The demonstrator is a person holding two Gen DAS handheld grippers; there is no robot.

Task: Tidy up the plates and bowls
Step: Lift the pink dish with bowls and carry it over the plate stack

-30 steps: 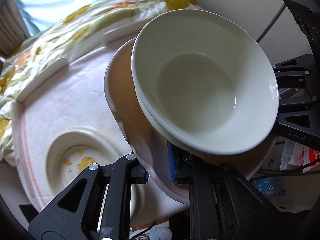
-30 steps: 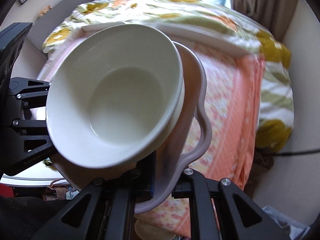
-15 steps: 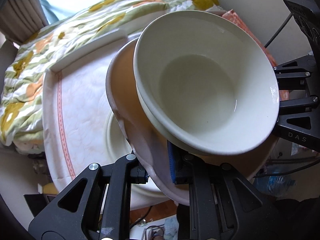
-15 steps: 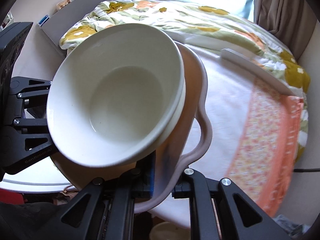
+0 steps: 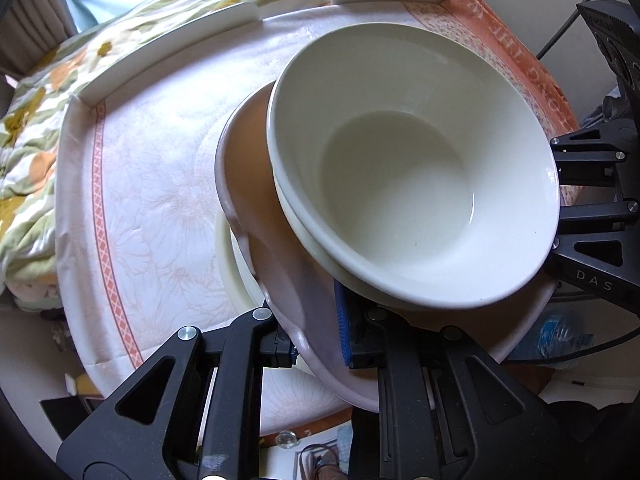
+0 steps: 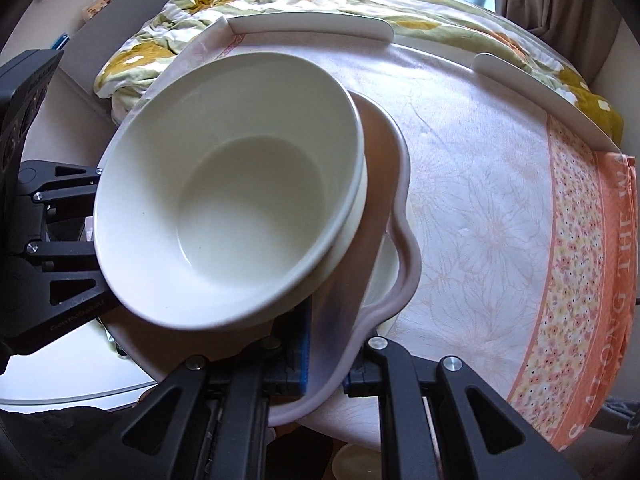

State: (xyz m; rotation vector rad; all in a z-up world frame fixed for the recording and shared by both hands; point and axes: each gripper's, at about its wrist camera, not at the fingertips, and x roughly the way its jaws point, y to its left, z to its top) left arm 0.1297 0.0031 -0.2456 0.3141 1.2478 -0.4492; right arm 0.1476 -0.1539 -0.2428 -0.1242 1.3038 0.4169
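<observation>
Left wrist view: your left gripper [image 5: 316, 344] and right gripper [image 6: 326, 354] each have jaws clamped on the wavy plate [image 5: 256, 184], nested bowls [image 5: 412, 168] aboard, above the surface [image 5: 160, 168]. Stacking looks done; setting down remains.

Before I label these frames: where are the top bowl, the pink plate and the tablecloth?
top bowl [image 5: 400, 192], left wrist view, inner base.
pink plate [image 6: 404, 248], right wrist view, wavy rim.
tablecloth [image 6: 480, 208], right wrist view, bare floral part.
</observation>
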